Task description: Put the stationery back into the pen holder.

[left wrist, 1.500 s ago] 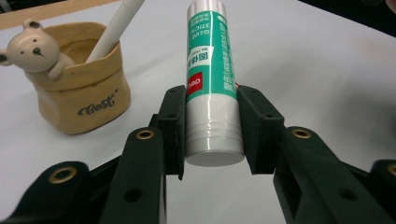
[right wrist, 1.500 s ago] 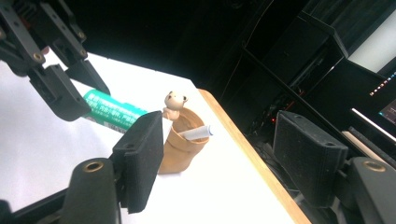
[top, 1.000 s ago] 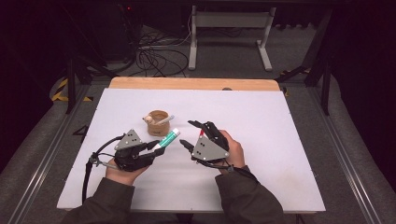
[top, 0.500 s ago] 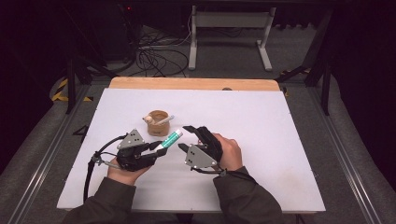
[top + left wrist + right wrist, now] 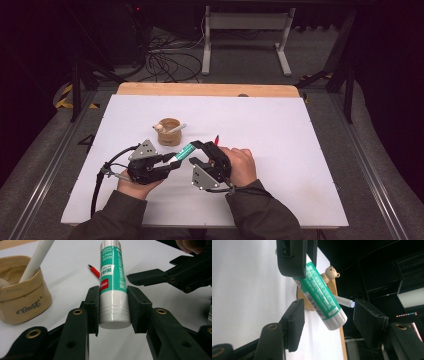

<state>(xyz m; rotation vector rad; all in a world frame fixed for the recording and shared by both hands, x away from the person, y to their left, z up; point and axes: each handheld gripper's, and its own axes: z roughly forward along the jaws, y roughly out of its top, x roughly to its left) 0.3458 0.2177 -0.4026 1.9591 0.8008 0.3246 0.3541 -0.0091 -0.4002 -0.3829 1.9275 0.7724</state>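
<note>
My left gripper [image 5: 172,162] is clamped on the glue stick [image 5: 184,150], pads pressed on its white base end; in the left gripper view both pads [image 5: 92,307] sit flush against the barrel [image 5: 111,277], green label end pointing away from me. Stick hangs clear of the table [image 5: 300,150], tilted up toward the right gripper [image 5: 196,153].

Right gripper: jaws have just been closing, w/ the stick's far end between them but not yet touched. In the right gripper view the cap end [image 5: 335,321] sits between my pads, gap showing on both sides, wider on the right-hand pad [image 5: 368,315]. So released, nothing gripped.

Edges/clearance:
- Work goes on in the near-centre of the white sheet; near edge close to my forearms, far wooden edge [image 5: 207,90] well apart.
- Fabric pot [image 5: 169,132] w/ a white pen [image 5: 176,129] and small bear figure [image 5: 330,272] stands just beyond the stick, near it but apart.
- Red pencil [image 5: 94,271] lies flat on the sheet past the right gripper, near my right hand [image 5: 240,165].
- Right half of the sheet open; left side open beyond my left gripper's cable [image 5: 97,185].
</note>
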